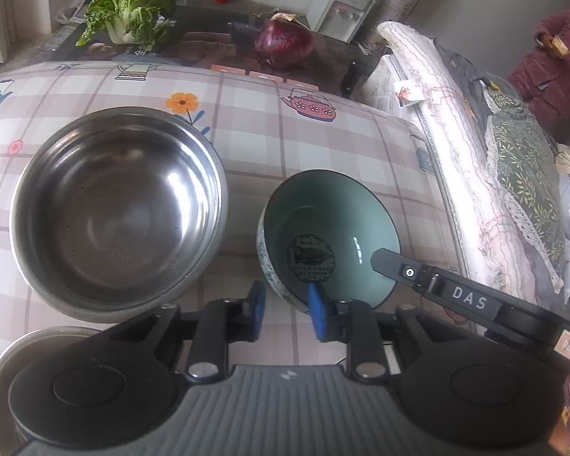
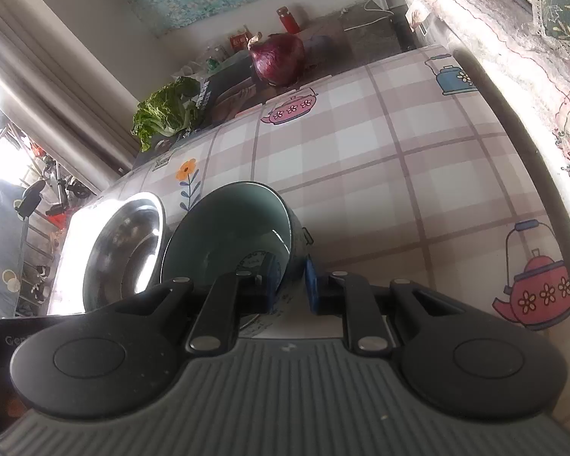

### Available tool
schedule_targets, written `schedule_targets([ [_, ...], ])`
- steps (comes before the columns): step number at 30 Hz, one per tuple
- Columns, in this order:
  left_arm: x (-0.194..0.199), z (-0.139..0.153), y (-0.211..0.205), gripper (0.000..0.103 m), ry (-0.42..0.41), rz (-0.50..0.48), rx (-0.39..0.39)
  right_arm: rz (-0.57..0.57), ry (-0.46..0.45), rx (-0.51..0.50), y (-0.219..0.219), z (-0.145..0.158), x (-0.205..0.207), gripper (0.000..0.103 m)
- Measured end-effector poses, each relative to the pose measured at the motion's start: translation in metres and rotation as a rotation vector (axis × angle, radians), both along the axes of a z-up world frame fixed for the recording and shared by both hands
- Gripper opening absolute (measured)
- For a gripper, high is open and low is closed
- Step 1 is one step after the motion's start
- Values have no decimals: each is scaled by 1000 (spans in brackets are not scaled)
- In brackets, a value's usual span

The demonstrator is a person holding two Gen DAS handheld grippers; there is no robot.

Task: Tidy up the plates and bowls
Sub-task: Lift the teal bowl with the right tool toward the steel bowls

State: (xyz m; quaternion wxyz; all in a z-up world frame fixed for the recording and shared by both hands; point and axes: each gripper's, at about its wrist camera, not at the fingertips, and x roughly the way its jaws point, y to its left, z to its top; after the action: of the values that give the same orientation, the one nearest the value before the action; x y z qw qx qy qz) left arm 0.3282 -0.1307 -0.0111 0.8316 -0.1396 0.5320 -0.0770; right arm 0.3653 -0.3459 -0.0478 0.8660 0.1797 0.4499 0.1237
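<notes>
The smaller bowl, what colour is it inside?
Pale green bowl, dark round emblem at the bottom; clearest in left wrist view.

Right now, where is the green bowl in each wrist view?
Left wrist: green bowl lower centre-right, right of the steel bowl.
Right wrist: green bowl centre-left, at the fingertips, steel bowl on its left.
Shared landmark: red cabbage behind the table.

We angle both tongs steeply downward. Our left tongs [image 1: 287, 313] straddle a rim, one blue pad [image 1: 317, 309] inside it, the other outside. Our right tongs [image 2: 290, 285] are nearly closed, blue pads pinching a wall from both sides; one black finger [image 1: 418, 271] reaches in from the right.
</notes>
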Motion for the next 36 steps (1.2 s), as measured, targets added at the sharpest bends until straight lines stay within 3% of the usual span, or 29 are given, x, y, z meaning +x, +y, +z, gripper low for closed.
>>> schedule_targets([
  [4, 5, -6, 0, 40, 24, 13, -9, -2, 14, 14, -1, -2, 3, 17],
  [12, 17, -21, -3, 26, 59, 27, -32, 1, 27, 0, 4, -10, 13, 18],
  [26, -5, -18, 0, 25, 106, 14, -18, 77, 42, -66, 16, -6, -6, 16],
  [36, 3, -28, -5, 26, 128, 20, -6, 67, 66, -67, 21, -12, -6, 19],
])
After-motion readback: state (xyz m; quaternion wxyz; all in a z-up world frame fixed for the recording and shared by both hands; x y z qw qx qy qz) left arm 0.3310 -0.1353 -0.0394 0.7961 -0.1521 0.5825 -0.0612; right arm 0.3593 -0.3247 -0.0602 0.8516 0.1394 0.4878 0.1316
